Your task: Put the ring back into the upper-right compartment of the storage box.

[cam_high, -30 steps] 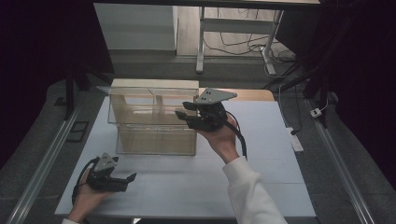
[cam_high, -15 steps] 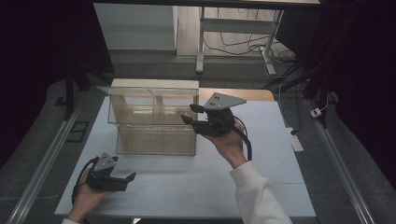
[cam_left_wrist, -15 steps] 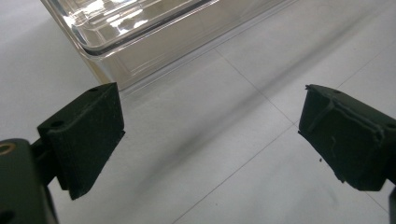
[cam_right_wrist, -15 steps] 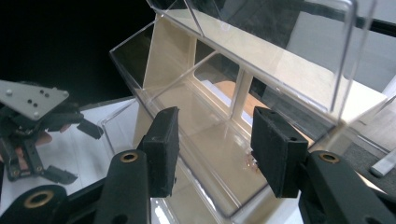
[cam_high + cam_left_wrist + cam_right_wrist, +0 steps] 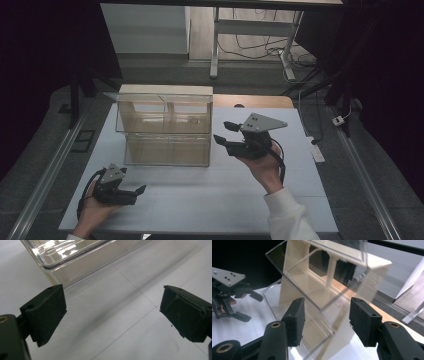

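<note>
Left hand-held gripper point(image 5: 131, 192) rested low on the white surface point(image 5: 210, 200) at our near left, jaws spread wide with nothing between them. In the left gripper view we saw bare surface between its pads point(image 5: 46, 312) and the lower corner of the clear organizer point(image 5: 165, 131) just beyond. Farther in, the right hand-held gripper point(image 5: 223, 134) hung above the surface just beside the organizer's right end, pointing at it. Its jaws had just been opening and stood apart, gripping nothing; in the right gripper view the organizer's clear corner edge appeared between them, farther off. The organizer stood upright at the middle of the surface, two tiers with cream backing.
</note>
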The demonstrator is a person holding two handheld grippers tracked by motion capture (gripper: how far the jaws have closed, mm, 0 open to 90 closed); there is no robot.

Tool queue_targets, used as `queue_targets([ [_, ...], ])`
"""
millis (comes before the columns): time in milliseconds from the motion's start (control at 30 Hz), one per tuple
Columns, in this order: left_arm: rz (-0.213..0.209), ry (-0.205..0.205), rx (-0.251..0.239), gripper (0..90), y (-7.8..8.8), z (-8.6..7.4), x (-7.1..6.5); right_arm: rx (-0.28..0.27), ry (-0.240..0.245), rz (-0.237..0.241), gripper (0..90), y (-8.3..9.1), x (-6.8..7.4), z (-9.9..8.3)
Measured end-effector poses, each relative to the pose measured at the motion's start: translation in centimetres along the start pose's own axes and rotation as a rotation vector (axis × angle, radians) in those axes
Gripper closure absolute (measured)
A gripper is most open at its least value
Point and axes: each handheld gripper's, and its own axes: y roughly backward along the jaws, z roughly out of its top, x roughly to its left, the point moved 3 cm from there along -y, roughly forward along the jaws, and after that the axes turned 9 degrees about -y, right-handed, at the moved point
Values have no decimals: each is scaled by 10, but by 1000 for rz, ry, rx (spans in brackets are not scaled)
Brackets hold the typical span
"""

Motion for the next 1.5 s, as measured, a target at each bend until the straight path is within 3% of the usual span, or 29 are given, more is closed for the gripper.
queue_targets([
  [300, 1, -3, 2, 67, 0, 0, -1, 19, -34, -68, 430, 31, -21, -32],
  [933, -3, -24, -4, 73, 1, 3, -7, 131, -92, -213, 384, 89, -58, -128],
  [1167, -1, -24, -6, 73, 1, 4, -8, 162, -119, -238, 380, 101, -67, -161],
  [1500, -3, -33, -10, 73, 0, 6, -11, 189, -141, -252, 390, 105, -74, -187],
])
